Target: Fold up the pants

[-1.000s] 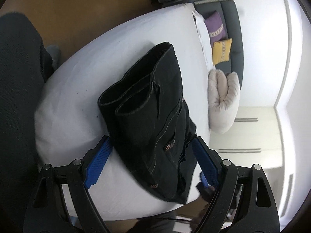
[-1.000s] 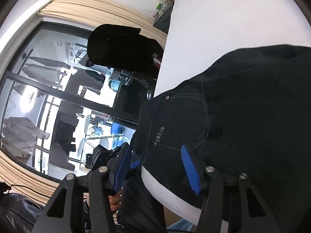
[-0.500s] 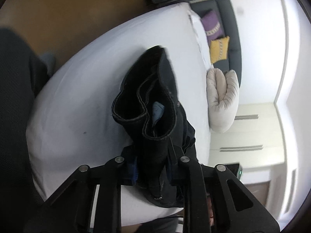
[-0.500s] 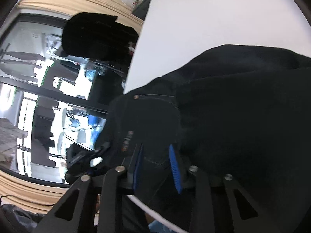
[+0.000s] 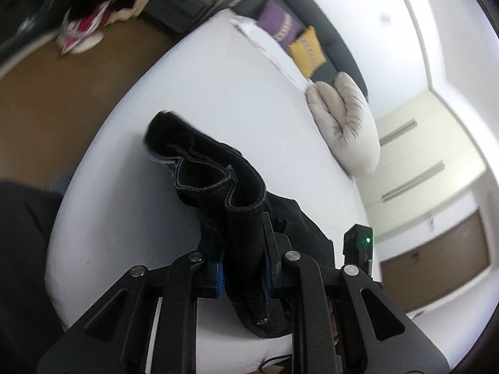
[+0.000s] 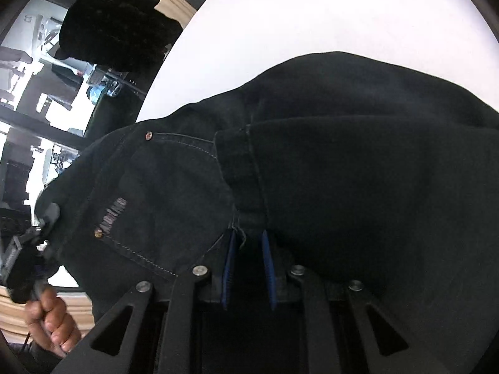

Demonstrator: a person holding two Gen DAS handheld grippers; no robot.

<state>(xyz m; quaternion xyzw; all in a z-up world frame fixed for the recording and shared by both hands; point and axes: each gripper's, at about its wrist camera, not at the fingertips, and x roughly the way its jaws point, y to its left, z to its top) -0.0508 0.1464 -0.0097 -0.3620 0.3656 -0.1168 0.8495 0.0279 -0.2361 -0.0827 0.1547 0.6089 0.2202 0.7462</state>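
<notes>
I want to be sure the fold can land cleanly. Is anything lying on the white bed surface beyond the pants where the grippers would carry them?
Nothing visible blocks it. Both the left gripper and right gripper are clamped on the black pants, and the white bed surface ahead looks bare. The beige pillow sits off at the far edge.

We saw the pants (image 5: 218,180) as black denim, matt and slightly coarse, with pale contrast stitching along the hems and small coppery metal rivets at the pocket corners. The left gripper (image 5: 243,272) and right gripper (image 6: 249,268) looked like matt black plastic with shiny metal pins, their jaws lined with ribbed blue rubbery pads. The bed (image 5: 218,93) wore a smooth white cloth sheet. A pale grey pillow (image 5: 346,127) looked soft and puckered. The floor (image 5: 62,93) appeared as smooth brown wood.
</notes>
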